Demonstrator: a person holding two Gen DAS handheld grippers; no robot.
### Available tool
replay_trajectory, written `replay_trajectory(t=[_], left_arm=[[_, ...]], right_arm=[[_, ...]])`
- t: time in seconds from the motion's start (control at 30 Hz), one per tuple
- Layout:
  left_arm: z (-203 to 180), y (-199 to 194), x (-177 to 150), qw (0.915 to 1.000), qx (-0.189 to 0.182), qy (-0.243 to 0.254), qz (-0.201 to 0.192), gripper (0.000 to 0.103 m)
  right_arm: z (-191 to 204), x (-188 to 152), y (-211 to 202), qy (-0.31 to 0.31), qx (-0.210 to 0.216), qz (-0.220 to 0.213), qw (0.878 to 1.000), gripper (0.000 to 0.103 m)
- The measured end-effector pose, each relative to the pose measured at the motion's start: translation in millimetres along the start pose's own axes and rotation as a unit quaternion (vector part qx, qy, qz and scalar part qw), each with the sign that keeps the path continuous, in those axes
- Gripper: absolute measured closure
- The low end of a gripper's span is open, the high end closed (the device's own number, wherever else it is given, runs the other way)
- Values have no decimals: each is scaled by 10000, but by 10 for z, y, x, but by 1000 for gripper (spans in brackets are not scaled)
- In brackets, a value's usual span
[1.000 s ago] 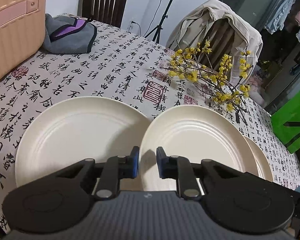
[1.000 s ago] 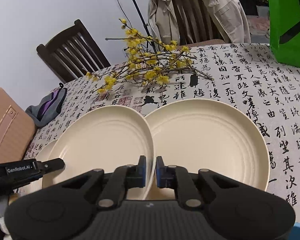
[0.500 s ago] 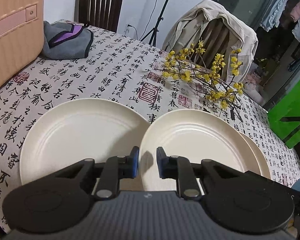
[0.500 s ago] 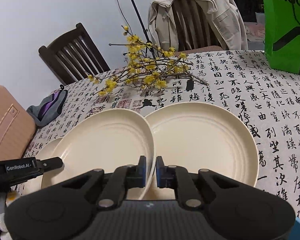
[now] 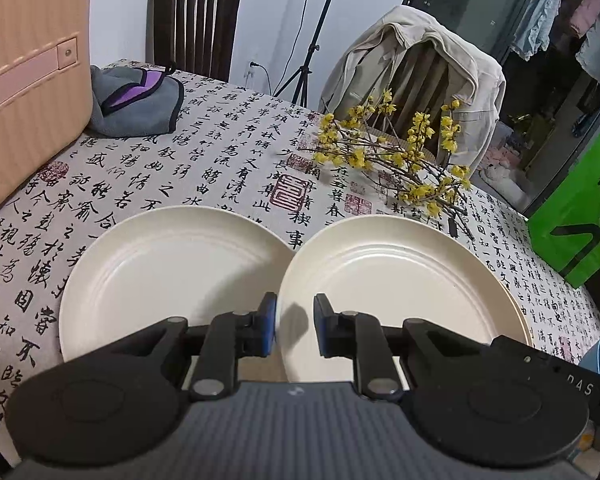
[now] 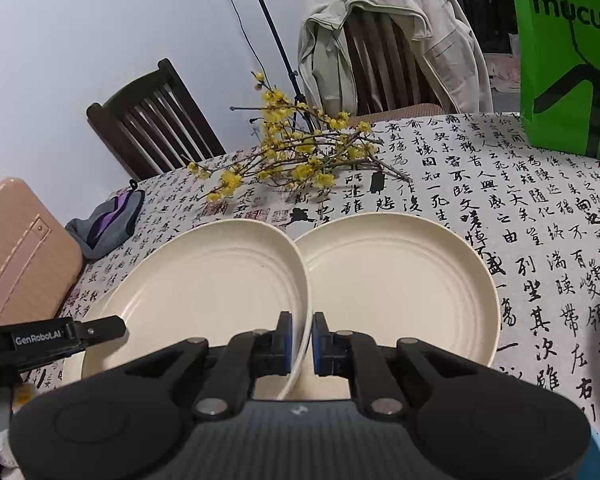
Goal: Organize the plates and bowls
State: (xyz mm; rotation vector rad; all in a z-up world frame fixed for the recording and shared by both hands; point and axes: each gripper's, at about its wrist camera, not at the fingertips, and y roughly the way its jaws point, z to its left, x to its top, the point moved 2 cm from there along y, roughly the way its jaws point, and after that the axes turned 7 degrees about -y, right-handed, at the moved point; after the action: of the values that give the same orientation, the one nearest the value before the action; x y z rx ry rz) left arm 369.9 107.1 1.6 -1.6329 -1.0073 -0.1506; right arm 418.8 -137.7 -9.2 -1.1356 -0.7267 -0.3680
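Plates (image 5: 400,280) lifted higher, calligraphy tablecloth (image 5: 220,160)

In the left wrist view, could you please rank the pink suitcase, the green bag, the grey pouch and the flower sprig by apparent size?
1. pink suitcase, though nearness inflates it
2. flower sprig and green bag, too alike to rank
3. grey pouch

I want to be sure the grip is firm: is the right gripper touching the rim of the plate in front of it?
Touching. The right wrist view shows the plate with its rim running between the blue pads of the right gripper, which are shut on it.
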Motion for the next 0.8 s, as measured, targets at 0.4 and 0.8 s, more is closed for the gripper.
replay_trajectory(t=[0.4,0.8], left_arm=[[-19,-168,-66,10000,-48,24,-70,83],[-25,-315,-148,9998,-55,99,-142,80]], right_arm=[[16,-68,-173,28,15,-100,9999,94],[45,-157,-304,40,53,-146,9999,93]])
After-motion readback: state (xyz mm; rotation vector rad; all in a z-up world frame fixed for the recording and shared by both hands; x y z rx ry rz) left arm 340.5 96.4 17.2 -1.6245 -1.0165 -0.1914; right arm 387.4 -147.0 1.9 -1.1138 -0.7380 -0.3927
